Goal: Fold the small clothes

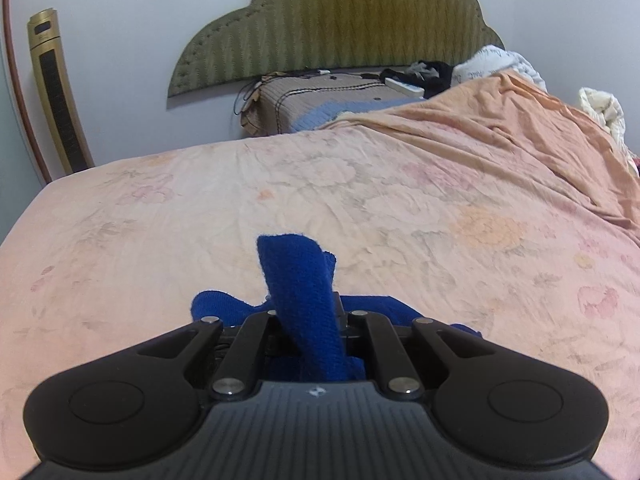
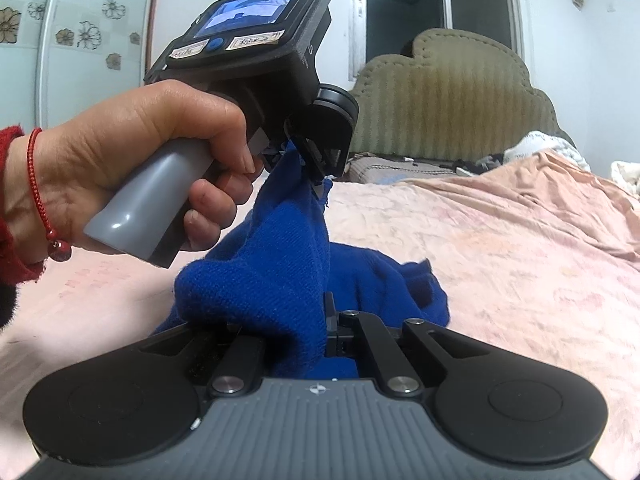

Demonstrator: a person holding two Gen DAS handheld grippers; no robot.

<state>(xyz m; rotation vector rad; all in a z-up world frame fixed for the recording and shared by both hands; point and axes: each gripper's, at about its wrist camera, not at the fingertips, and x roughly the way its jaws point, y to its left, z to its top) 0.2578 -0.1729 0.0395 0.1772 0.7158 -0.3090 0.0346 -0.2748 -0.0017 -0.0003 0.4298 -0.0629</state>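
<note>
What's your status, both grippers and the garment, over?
Left gripper shut on blue knit garment, lifting one end. Right gripper shut on another part. Rest of garment bunched on floral bedsheet. Nothing in the way.

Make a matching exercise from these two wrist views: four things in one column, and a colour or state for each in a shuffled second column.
Column one:
1. blue knitted garment
2. floral peach bedsheet
3. olive padded headboard
4. tall gold tower fan

Column two:
A. standing upright by the wall
B. pinched by both the left gripper and the right gripper
C. scalloped, against the white wall
D. spread wrinkled over the mattress

Pairs: 1-B, 2-D, 3-C, 4-A
</note>
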